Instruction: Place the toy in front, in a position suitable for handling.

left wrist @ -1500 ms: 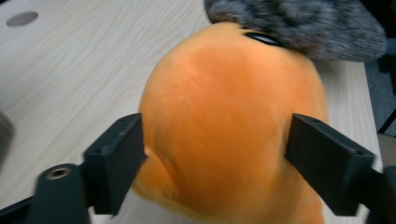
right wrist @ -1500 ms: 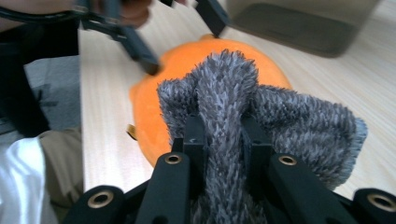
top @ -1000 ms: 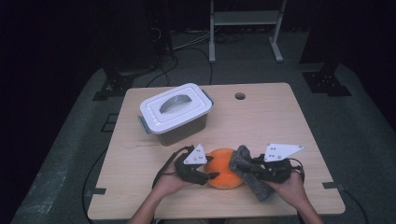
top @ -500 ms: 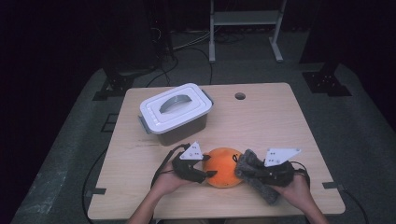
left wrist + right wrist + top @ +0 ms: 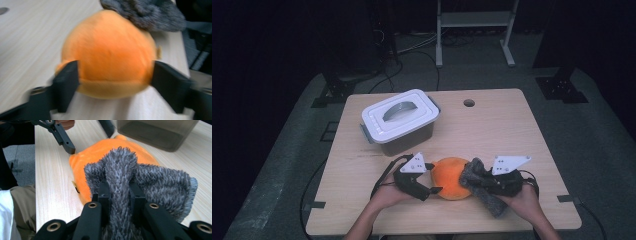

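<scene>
An orange plush toy (image 5: 451, 176) lies on the wooden table (image 5: 512, 130) near its front edge. My left gripper (image 5: 435, 179) comes at it from the left, one jaw on each side of the toy (image 5: 110, 50). Its jaws have just been opening, and the pads stand at the toy's flanks without squeezing it. My right gripper (image 5: 473, 182) is shut on a grey fuzzy cloth (image 5: 484, 192), which bunches between its jaws (image 5: 120, 192). The cloth (image 5: 150, 180) drapes against the right side of the toy (image 5: 100, 152).
A dark plastic box with a white handled lid (image 5: 399, 120) stands left of the table's centre, just behind the toy. A round cable hole (image 5: 469, 103) sits at the back of the table. A metal stand (image 5: 474, 20) rises beyond it.
The left gripper's jaws stand wider apart around the orange toy than before. Both hands have stayed almost in place, and the right gripper still pinches the grey cloth.
</scene>
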